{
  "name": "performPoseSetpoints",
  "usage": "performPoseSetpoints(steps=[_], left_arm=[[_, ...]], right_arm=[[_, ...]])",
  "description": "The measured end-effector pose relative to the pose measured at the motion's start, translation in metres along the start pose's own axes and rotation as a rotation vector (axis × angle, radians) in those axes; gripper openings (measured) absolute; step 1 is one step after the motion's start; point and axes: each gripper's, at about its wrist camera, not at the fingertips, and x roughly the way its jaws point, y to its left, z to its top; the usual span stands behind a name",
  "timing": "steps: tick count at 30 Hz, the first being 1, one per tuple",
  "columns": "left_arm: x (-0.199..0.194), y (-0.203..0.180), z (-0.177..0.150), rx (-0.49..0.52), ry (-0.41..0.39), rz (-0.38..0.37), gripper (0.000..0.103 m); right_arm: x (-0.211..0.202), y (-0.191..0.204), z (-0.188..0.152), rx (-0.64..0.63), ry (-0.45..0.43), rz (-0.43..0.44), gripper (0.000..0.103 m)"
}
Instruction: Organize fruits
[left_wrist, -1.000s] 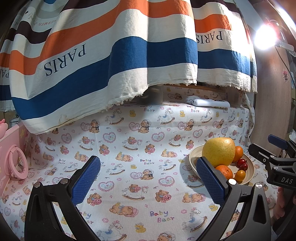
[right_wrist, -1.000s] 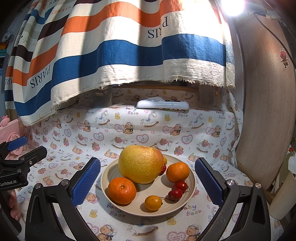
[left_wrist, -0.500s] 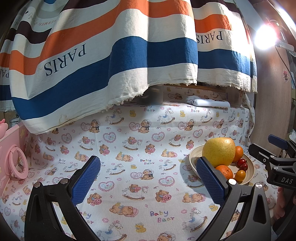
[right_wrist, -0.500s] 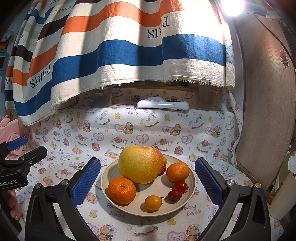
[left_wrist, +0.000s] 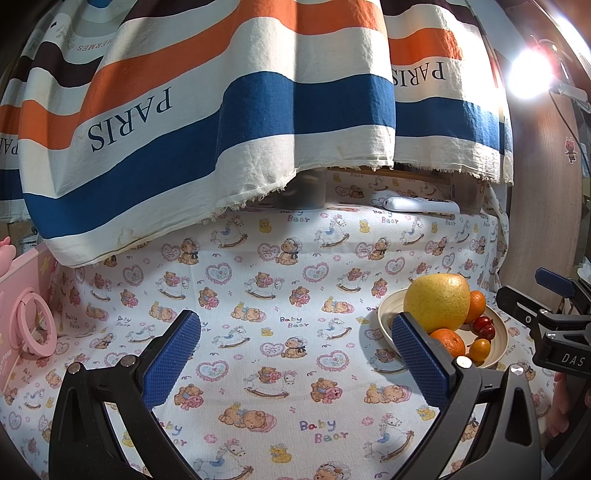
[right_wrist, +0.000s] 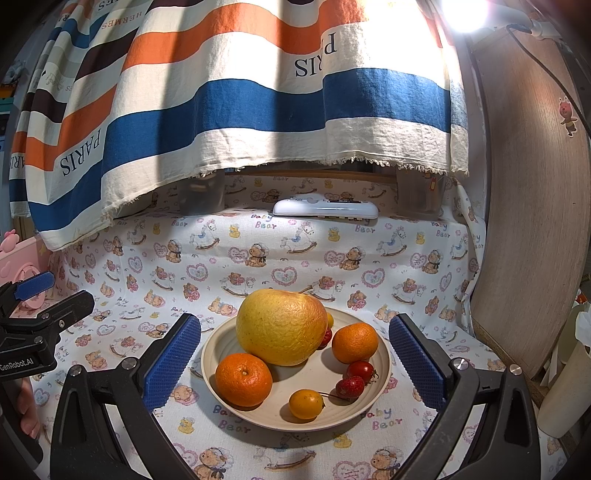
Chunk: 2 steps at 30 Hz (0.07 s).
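Bear-print cloth (right_wrist: 280, 258), bowl (right_wrist: 384, 363) of fruit, grapefruit (right_wrist: 282, 326) rearmost; both grippers' fingers (right_wrist: 171, 360) spread, empty

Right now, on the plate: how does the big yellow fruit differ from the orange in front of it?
The big yellow fruit is pale yellow, the front orange deep orange. The yellow fruit is clearly the larger and taller of the two. It sits toward the back of the plate, the orange near the front left rim, partly overlapping it in view. Both are round citrus with dimpled skin, lying ungripped on the same plate.
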Motion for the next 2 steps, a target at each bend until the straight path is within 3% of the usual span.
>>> performPoseSetpoints(steps=[2], left_arm=[[-0.0002, 0.0002, 0.0000, -0.001, 0.000, 0.001, 0.103]], right_arm=[[0.0000, 0.0000, 0.0000, 0.000, -0.002, -0.001, 0.103]])
